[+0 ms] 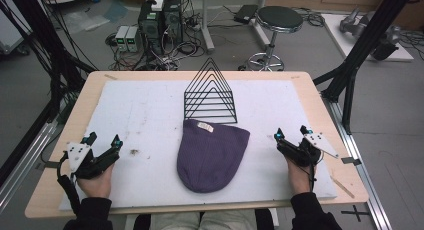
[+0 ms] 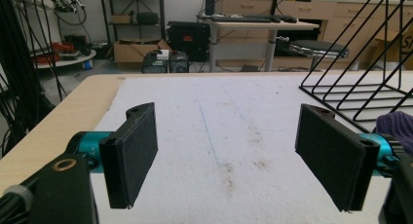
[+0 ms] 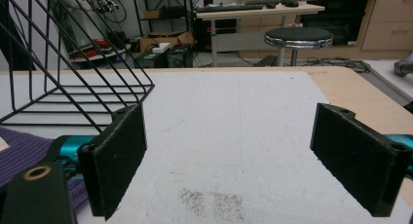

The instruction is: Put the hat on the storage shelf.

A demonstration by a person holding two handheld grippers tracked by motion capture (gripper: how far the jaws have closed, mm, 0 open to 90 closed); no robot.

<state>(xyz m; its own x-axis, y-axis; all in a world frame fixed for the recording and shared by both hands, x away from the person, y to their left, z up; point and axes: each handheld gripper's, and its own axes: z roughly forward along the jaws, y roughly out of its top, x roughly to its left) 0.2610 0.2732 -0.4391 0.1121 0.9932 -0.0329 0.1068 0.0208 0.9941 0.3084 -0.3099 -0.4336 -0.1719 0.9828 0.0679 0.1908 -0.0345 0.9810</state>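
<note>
While purple beanie (image 1: 212,155) lies flat, untouched, mid-counter before wire rack (image 1: 210,97): work not begun. Left gripper (image 1: 104,140) jaws apart, empty. Right gripper (image 1: 290,134) jaws apart, empty. Both well apart from beanie; grasp remains.

A grey floor (image 1: 380,115) lay around the wooden desk (image 1: 95,85), which carried a white mat (image 1: 145,115). Beyond its far edge stood two black computer towers (image 1: 161,21) amid tangled cables (image 1: 175,52), and a round black stool (image 1: 279,18) on a chrome base. Black frame struts (image 1: 370,35) slanted up at the right. Farther back stood a long work table (image 2: 255,25) bearing a keyboard, wooden cabinets (image 3: 384,19), open shelving (image 2: 131,14) and a cardboard box (image 2: 139,49)
</note>
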